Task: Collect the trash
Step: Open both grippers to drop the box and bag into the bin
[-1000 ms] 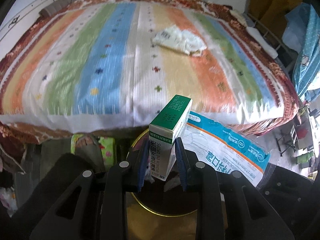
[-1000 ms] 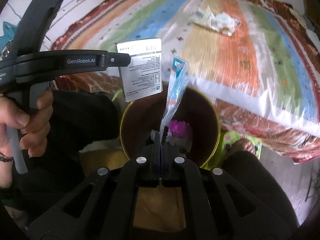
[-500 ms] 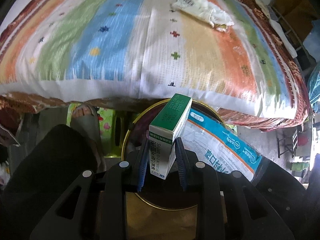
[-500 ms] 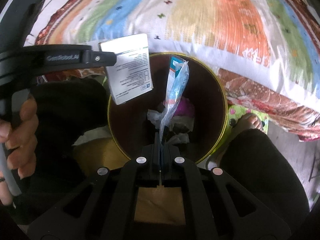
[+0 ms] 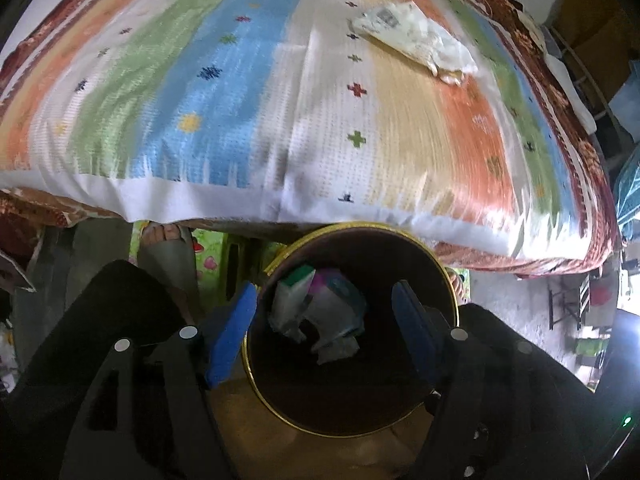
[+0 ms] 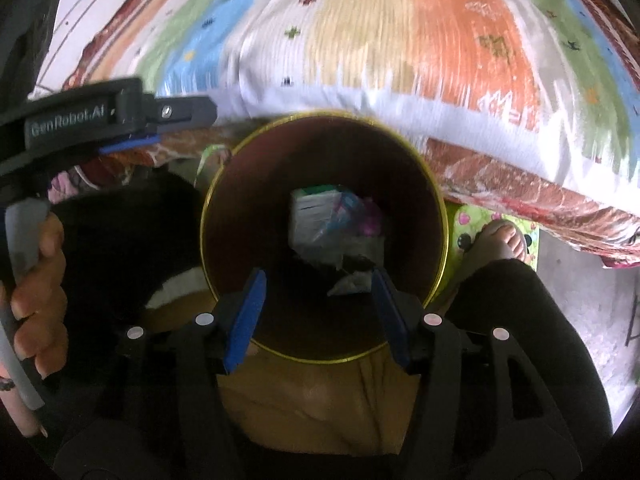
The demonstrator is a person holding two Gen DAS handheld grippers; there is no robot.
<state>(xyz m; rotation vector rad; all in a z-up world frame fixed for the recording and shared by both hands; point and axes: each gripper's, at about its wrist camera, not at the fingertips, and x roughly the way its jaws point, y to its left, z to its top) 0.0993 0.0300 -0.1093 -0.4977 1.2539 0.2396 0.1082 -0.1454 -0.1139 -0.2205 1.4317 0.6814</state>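
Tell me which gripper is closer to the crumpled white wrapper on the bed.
Cannot tell: left gripper and right gripper both hang open over the bin, far from the wrapper.

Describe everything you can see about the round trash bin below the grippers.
The trash bin is round and upright, open at the top, with a thin gold-coloured rim and a dark reddish-brown inner wall. It stands on the floor right at the bed's edge, between the person's legs. Inside lie a green-topped white box, a clear plastic wrapper with blue print, something pink and crumpled scraps. Nothing grips it; both grippers hang open above its mouth.
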